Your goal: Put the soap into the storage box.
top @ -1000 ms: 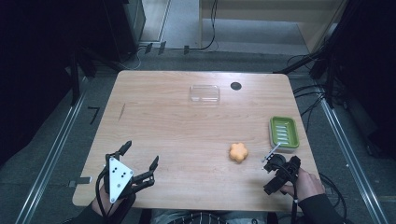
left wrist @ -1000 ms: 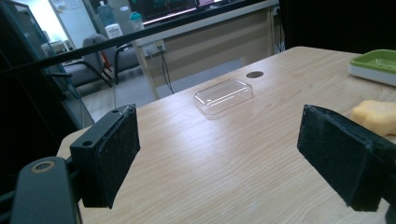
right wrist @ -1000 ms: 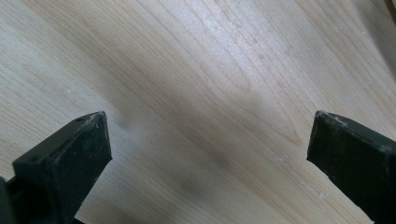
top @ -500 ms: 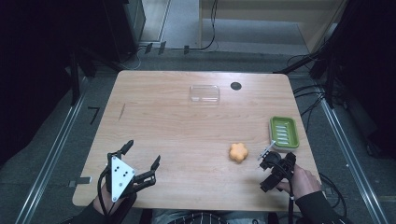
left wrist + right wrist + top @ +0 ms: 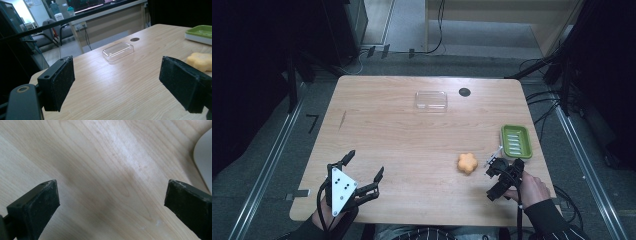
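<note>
An orange flower-shaped sponge [image 5: 467, 163] lies on the wooden table [image 5: 402, 135] at the front right. My right gripper [image 5: 493, 177] is just right of it, apart from it. It points down at the bare wood, and its jaws [image 5: 112, 197] stand wide open around nothing. A green soap dish [image 5: 516, 141] sits just beyond this gripper, near the right edge. My left gripper [image 5: 363, 166] rests at the front left, open and empty. Its view [image 5: 122, 85] looks across the table at the sponge [image 5: 200, 61] and the dish [image 5: 200, 33].
A clear plastic box [image 5: 431, 100] lies at the back middle, with a round black hole [image 5: 464, 92] in the tabletop beside it. Both appear in the left gripper view, the box [image 5: 118, 51] and the hole [image 5: 134, 39]. A pale dish edge [image 5: 203, 157] shows in the right gripper view.
My right gripper has crept a little forward and left, closer to the sponge and the dish. The left gripper has stayed put.
</note>
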